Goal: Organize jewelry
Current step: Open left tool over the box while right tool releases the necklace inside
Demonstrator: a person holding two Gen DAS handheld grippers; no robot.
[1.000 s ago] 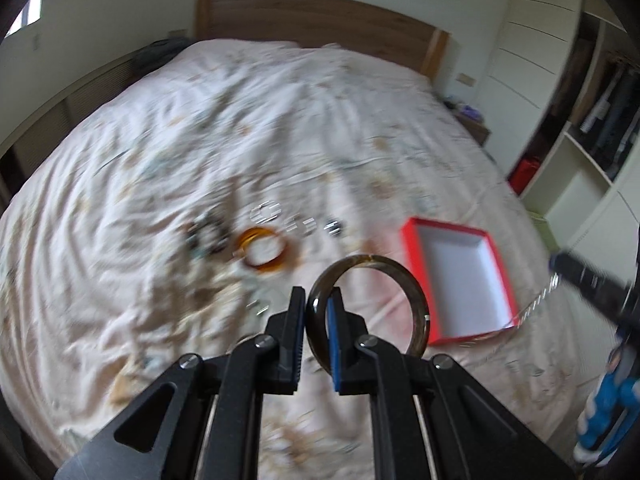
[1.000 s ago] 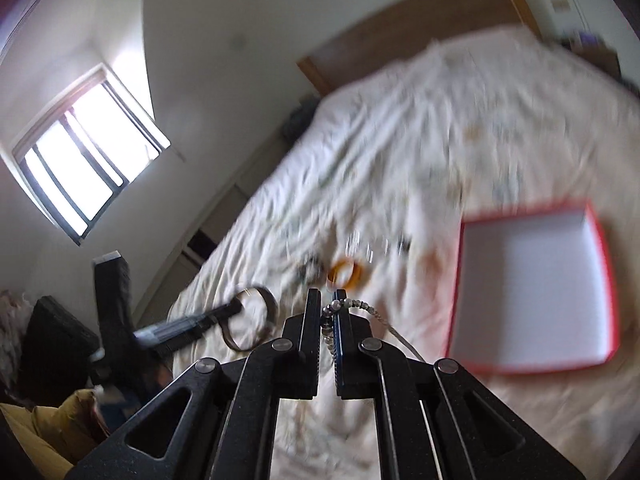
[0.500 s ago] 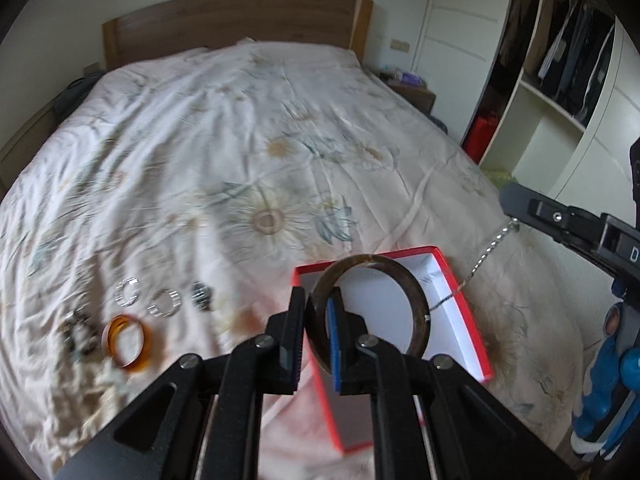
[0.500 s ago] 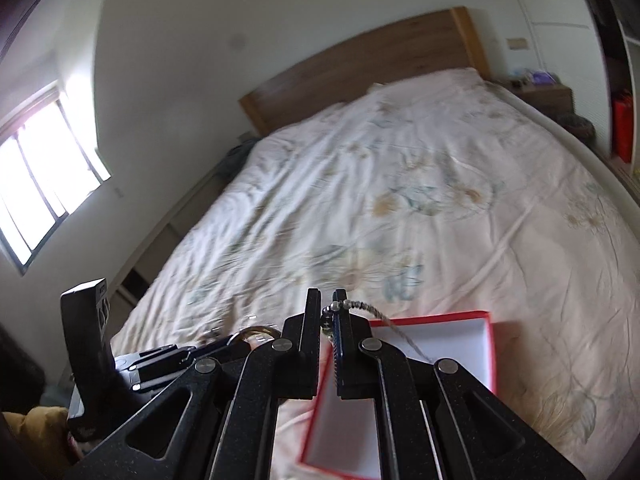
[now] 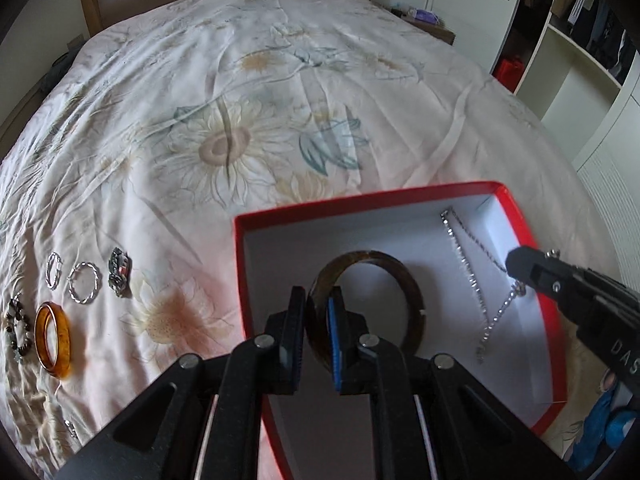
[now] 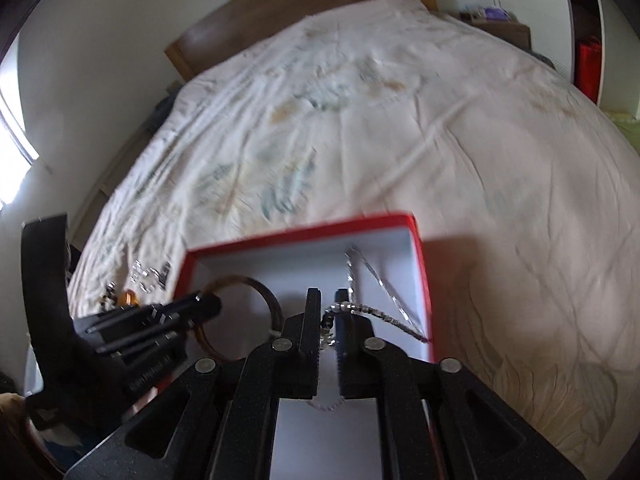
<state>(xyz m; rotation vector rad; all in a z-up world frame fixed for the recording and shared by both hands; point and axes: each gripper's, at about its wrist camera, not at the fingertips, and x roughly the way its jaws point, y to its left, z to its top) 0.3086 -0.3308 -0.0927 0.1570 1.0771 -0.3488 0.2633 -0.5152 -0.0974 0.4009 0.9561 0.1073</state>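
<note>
A red box (image 5: pixel 360 200) with a white inside lies on the flowered bedspread, also seen in the right wrist view (image 6: pixel 300 234). My left gripper (image 5: pixel 318 292) is shut on a dark brown bangle (image 5: pixel 368 255), held upright just over the box's floor. My right gripper (image 6: pixel 329 294) reaches in from the right; its jaws are starting to open with a silver chain (image 6: pixel 376 312) still caught between them. The chain (image 5: pixel 466 264) trails onto the box floor along the right wall. In the right wrist view the left gripper (image 6: pixel 208 300) and bangle (image 6: pixel 240 279) show at left.
Left of the box lie an amber bangle (image 5: pixel 52 340), two twisted silver bracelets (image 5: pixel 82 282), a dark metal piece (image 5: pixel 119 272) and a bead bracelet (image 5: pixel 18 328). An open wardrobe (image 5: pixel 580 60) stands right of the bed and a nightstand (image 5: pixel 432 28) by the headboard.
Both grippers have swung right from the jewellery pile and come down over the red box. The bangle now sits low inside it and the chain's end has settled on the box floor.
</note>
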